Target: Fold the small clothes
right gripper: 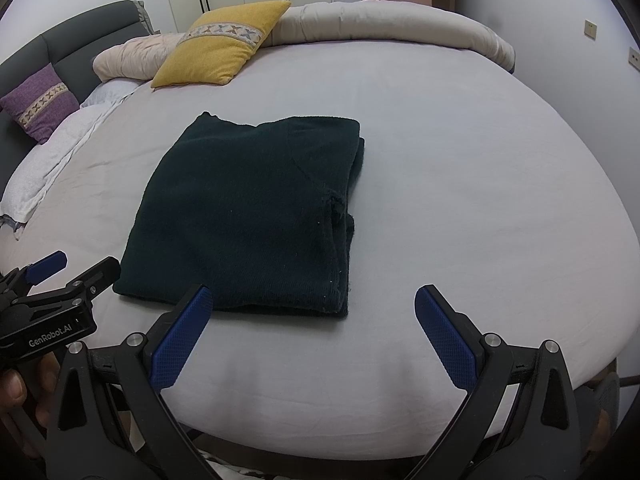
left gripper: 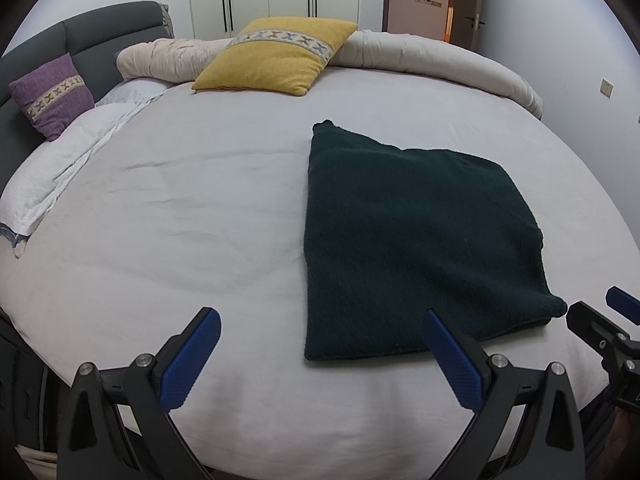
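Note:
A dark green knitted garment (left gripper: pixel 416 236) lies folded into a rectangle on the pale bed sheet (left gripper: pixel 180 220); it also shows in the right wrist view (right gripper: pixel 248 216). My left gripper (left gripper: pixel 322 316) is open and empty, hovering at the garment's near left corner. My right gripper (right gripper: pixel 312 294) is open and empty at the garment's near edge, its left fingertip over the cloth. The right gripper also shows at the right edge of the left wrist view (left gripper: pixel 592 308), and the left gripper at the left edge of the right wrist view (right gripper: pixel 76 264).
A yellow cushion (left gripper: pixel 276 54), a purple cushion (left gripper: pixel 52 96) and a rolled beige duvet (left gripper: pixel 432 60) lie along the far side of the bed. A white blanket (left gripper: pixel 60 172) lies at the left. A grey headboard (left gripper: pixel 108 32) stands behind.

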Action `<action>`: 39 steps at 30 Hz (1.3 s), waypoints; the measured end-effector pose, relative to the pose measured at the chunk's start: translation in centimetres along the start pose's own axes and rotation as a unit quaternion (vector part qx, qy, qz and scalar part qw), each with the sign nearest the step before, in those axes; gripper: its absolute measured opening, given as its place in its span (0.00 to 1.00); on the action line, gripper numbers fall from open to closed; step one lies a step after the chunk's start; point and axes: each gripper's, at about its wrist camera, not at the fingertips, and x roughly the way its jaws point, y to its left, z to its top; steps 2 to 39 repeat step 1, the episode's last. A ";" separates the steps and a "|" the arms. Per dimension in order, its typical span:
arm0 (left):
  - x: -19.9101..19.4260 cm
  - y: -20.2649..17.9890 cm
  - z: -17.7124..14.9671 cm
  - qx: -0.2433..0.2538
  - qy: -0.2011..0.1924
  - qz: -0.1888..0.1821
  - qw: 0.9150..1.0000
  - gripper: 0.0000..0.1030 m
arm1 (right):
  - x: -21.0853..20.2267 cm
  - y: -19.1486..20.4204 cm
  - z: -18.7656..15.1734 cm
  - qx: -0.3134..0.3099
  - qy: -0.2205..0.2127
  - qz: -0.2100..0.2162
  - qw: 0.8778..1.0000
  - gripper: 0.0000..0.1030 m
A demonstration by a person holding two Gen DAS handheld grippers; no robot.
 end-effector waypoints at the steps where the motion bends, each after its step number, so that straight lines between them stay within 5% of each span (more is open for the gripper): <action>1: 0.0 0.0 0.0 0.000 0.000 -0.001 1.000 1.00 | 0.0 -0.1 0.1 0.000 0.000 0.000 1.000 1.00; 39: 0.0 0.0 0.0 0.000 0.000 -0.001 1.000 1.00 | 0.0 -0.1 0.1 0.000 0.000 0.000 1.000 1.00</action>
